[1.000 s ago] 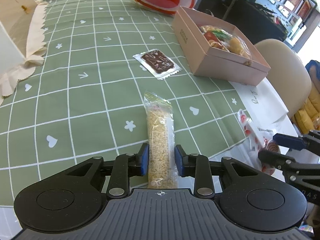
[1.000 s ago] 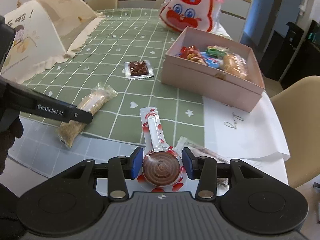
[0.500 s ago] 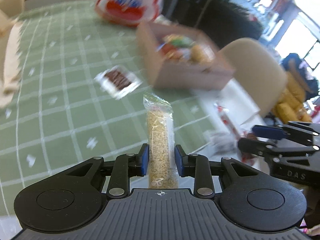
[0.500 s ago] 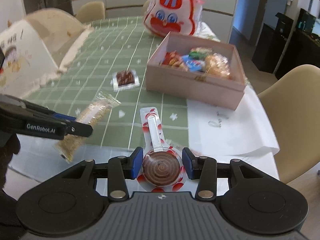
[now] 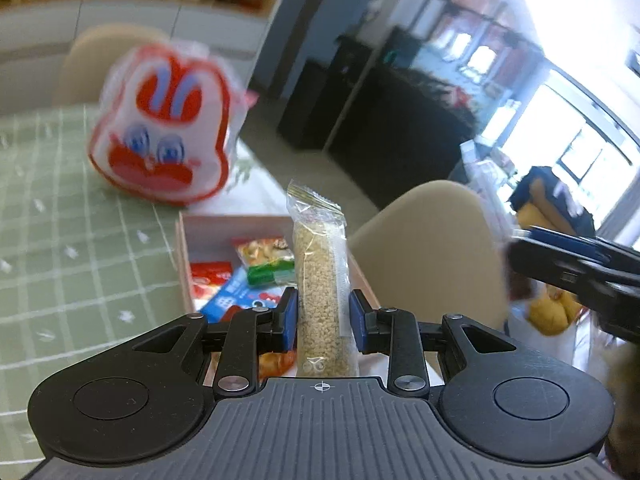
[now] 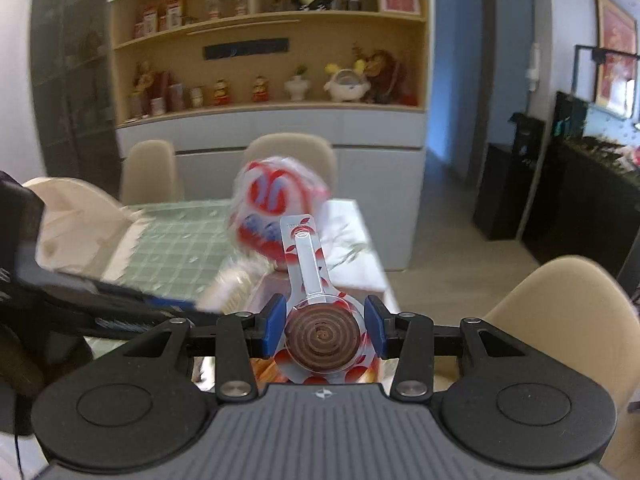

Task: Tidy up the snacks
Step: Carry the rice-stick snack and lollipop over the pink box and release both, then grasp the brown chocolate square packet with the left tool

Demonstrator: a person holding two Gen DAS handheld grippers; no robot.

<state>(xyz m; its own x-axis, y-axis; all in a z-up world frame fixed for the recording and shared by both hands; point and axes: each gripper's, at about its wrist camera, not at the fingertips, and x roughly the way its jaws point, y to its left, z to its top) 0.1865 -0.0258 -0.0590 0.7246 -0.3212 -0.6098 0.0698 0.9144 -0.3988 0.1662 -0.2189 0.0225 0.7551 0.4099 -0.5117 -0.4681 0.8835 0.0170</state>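
Snacks fill both grippers. From the left wrist, the left gripper (image 5: 322, 318) is clamped on a grain bar (image 5: 322, 292) in clear wrap, its blue pads (image 5: 289, 320) pressing the bar's sides near its lower end. The bar stands up and away from the camera, its crimped top over the far rim of the pink box (image 5: 185, 264). The box sits open on the green checked tablecloth (image 5: 72, 248), just below and beyond the gripper, with several bright packets (image 5: 240, 280) inside: red, blue, green and orange. Behind the box a red and white rabbit bag (image 5: 164, 132) stands on the cloth, blurred. A beige chair (image 5: 424, 256) is to the right of the box. At the right edge the right gripper (image 5: 568, 264) shows as a dark, blurred shape with a blue tip; what it holds cannot be made out from here.

From the right wrist, the right gripper (image 6: 325, 330) grasps a lollipop (image 6: 323, 334) in a clear wrapper with red spots, the brown spiral disc squeezed between the blue pads (image 6: 275, 326), the stick pointing up and away. The rabbit bag (image 6: 276, 216) is blurred behind the stick's tip. A little of the box (image 6: 264, 292) shows just past the pads, with the tablecloth (image 6: 176, 248) to its left. The left gripper (image 6: 132, 312) crosses in from the left, blurred, with a pale smear at its tip. A cream cover (image 6: 80, 220) sits on the far left of the table. Two chairs (image 6: 292, 156) stand at the table's far end, and shelves (image 6: 272, 48) with figurines fill the wall behind.
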